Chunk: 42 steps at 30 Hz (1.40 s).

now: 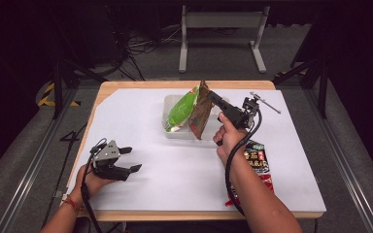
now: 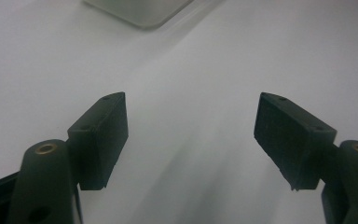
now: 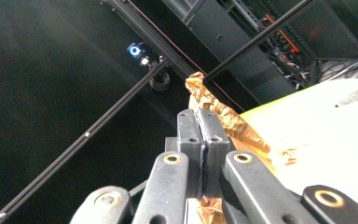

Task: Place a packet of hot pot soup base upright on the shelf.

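2 grippers: right gripper [image 1: 212, 98] pinches the brown packet [image 1: 201, 112]; left gripper [image 1: 130, 159] jaws spread.

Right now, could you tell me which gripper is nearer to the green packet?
Right. The right gripper holds the brown packet beside the green packet; the left gripper hovers open, far off.

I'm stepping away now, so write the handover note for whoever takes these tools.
Right tool: shut on the brown packet, held upright at the clear tray.
Left tool: open, holding nothing, low over the white table near the front left.
Done: green packet is in the tray.
Left: release the brown packet in the tray; a dark packet lies by the right forearm, probably next.
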{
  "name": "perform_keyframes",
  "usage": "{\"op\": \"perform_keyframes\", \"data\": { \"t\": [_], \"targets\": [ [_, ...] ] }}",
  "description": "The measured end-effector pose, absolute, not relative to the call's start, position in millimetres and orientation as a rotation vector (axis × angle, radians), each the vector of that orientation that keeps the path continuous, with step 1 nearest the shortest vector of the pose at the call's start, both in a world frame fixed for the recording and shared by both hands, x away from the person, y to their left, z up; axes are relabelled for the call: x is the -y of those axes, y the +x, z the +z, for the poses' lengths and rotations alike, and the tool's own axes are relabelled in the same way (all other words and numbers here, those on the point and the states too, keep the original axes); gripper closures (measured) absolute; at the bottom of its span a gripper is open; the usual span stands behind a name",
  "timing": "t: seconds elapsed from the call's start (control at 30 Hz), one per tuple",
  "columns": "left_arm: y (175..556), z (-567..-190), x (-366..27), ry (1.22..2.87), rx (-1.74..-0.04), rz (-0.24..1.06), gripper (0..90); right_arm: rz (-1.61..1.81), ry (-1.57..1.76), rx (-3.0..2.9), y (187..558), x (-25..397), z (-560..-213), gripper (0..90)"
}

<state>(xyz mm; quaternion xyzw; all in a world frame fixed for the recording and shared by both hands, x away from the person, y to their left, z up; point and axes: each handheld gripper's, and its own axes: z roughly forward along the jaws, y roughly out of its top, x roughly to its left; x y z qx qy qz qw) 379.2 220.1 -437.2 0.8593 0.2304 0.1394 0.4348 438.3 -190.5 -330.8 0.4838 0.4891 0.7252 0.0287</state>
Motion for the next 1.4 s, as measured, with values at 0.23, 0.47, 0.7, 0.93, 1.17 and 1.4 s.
{"op": "perform_keyframes", "data": {
  "t": [0.23, 0.47, 0.7, 0.93, 1.17, 1.4],
  "targets": [
    [379, -437, -219, 2.145, -0.563, 0.347, 27.0, 2.127, 1.478, -1.461, 443, 184, -336, 89.7],
    [379, -437, -218, 2.145, -0.556, 0.347, 27.3, 2.074, 1.431, -1.359, 450, 177, -340, 89.7],
    [381, -435, -221, 2.128, -0.554, 0.353, 27.5, 2.11, 1.404, -1.317, 465, 174, -344, 89.6],
    [379, -435, -220, 2.133, -0.549, 0.351, 27.4, 2.004, 1.364, -1.464, 466, 175, -357, 88.2],
    [379, -435, -218, 2.143, -0.549, 0.353, 27.1, 1.837, 1.224, -1.683, 461, 177, -352, 83.4],
    [380, -436, -220, 2.136, -0.557, 0.354, 26.8, 1.732, 1.161, -1.848, 459, 179, -352, 76.8]
  ]
}}
